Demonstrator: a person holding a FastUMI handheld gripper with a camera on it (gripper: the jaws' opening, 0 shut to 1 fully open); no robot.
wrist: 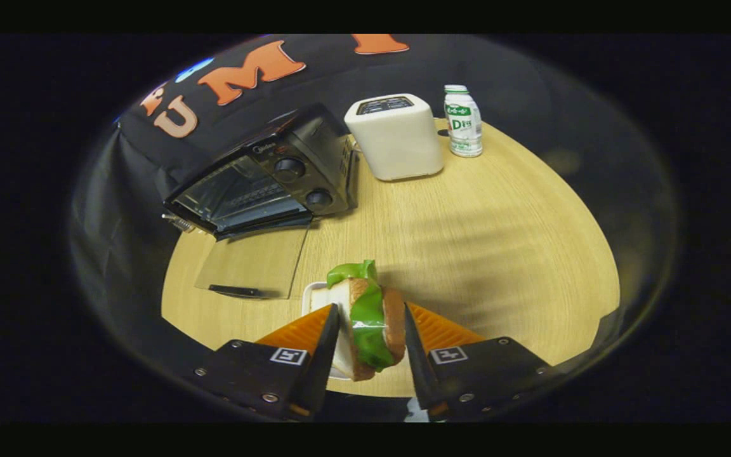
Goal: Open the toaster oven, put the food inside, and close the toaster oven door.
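A sandwich [368,317] of white bread, green lettuce and a brown crust stands on edge between my fingers, over a small white plate [313,296]. My gripper [370,311] is shut on it, one finger pressing each bread side. Beyond the fingers and to the left, the black toaster oven [289,168] sits at the back of the round wooden table [499,254]. Its glass door [254,260] is folded down flat toward me, with the dark handle [235,291] at its near edge. The oven cavity is open and its wire rack shows inside.
A white pop-up toaster [397,136] stands right of the oven at the back of the table. A small white bottle with a green label [464,120] is beside it. Bare tabletop stretches ahead and to the right of the fingers.
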